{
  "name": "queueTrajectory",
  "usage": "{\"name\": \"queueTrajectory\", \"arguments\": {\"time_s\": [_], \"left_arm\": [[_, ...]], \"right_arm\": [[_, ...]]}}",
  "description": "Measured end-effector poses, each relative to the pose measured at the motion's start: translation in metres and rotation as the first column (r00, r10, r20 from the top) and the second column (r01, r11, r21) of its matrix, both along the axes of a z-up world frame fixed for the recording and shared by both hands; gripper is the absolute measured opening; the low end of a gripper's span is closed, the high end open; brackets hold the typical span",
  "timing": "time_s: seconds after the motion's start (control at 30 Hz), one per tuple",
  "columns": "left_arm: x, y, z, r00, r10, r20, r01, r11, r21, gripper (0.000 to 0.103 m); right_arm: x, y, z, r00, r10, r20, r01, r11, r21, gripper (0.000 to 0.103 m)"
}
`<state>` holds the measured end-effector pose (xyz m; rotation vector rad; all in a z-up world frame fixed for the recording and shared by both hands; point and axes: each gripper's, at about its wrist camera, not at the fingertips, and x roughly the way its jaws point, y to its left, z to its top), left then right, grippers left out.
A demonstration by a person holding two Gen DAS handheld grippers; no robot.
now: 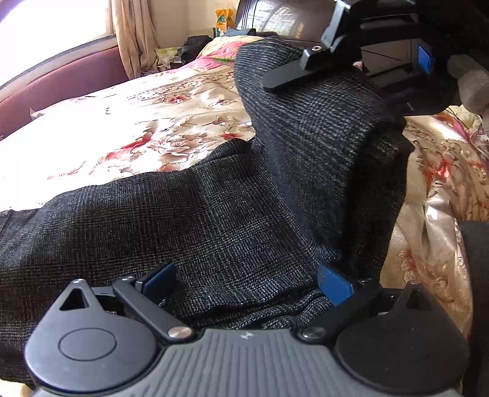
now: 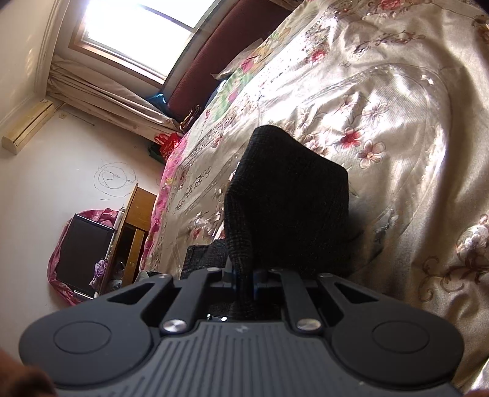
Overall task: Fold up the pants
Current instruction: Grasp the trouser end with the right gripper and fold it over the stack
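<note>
Dark checked pants [image 1: 171,220] are lying across a bed covered by a cream floral bedspread [image 1: 146,122], which serves here as the landmark. Most of the fabric is resting flat on the bedspread, while one end is rising above it in a draped peak. The right gripper [image 2: 244,279] is pinching that raised end, its two fingers squeezed together on a narrow bunch of cloth, and is holding it above the bedspread. The left gripper [image 1: 247,282] is sitting low over the flat part of the pants with its fingers spread wide apart, blue pads [image 1: 334,282] showing, fabric lying between them but not clamped. Beyond the bedspread, a curtain [image 1: 131,36] is hanging beside a bright window [image 2: 137,27].
</note>
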<state>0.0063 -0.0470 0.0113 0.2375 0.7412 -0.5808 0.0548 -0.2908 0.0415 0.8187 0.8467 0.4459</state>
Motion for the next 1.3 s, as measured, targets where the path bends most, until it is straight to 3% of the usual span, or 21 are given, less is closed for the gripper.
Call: {"name": "queueTrajectory", "arguments": {"time_s": [0.53,0.87,1.3], "left_arm": [[-0.004,0.042,0.013,0.995,0.098,0.0,-0.098,0.995,-0.026,0.103],[-0.02,0.06,0.024,0.992,0.127,0.026,-0.125,0.991,-0.053,0.103],[-0.031,0.098,0.035,0.971,0.238,0.021,-0.236,0.97,-0.059,0.103]], "right_arm": [[0.012,0.08,0.018,0.998,0.064,-0.003,-0.063,0.991,-0.114,0.011],[0.024,0.113,0.027,0.995,0.096,0.014,-0.093,0.986,-0.135,0.01],[0.043,0.158,0.027,0.99,0.142,0.014,-0.138,0.977,-0.161,0.01]]}}
